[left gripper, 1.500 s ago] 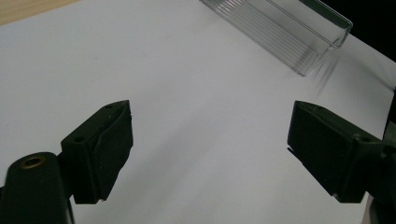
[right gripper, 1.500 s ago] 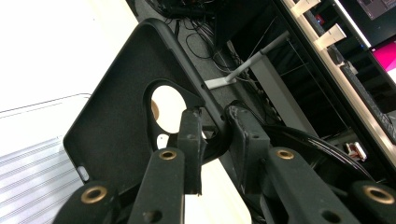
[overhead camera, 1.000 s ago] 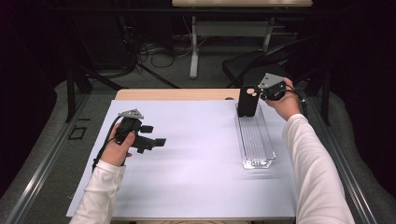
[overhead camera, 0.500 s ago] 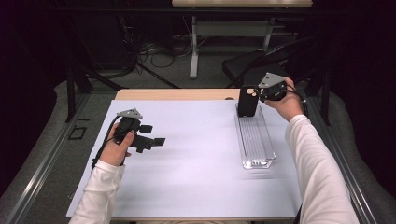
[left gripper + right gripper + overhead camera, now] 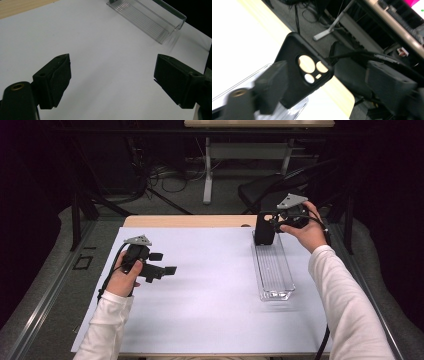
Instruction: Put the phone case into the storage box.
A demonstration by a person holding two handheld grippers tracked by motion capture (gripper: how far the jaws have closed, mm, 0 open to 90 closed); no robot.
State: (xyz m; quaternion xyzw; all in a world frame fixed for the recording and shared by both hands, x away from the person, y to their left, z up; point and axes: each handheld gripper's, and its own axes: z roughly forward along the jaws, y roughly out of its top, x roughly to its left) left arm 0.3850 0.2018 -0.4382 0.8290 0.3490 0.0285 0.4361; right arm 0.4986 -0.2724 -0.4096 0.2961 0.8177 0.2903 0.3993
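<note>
A black phone case (image 5: pixel 263 227) with camera cut-outs stands upright in the far end of a clear ridged tray (image 5: pixel 274 270). My right gripper (image 5: pixel 274 221) sits just to its right at the far right of the table. In the right gripper view the case (image 5: pixel 289 52) rises from the tray (image 5: pixel 298 110). The right gripper (image 5: pixel 325 68) has just been opening its jaws, which stand wide apart without pressing on the case. My left gripper (image 5: pixel 164 263) hovers over the white sheet at the left, open (image 5: pixel 112 72) and empty, with the tray (image 5: pixel 150 17) ahead.
A large white sheet (image 5: pixel 210 295) covers most of the wooden table (image 5: pixel 190 221). Beyond the far edge are a dark chair (image 5: pixel 265 192), desk legs (image 5: pixel 207 175) and cables on the floor.
The right hand has lifted slightly beside the phone case, which still stands in the tray's far end. The left hand has stayed where it was.
</note>
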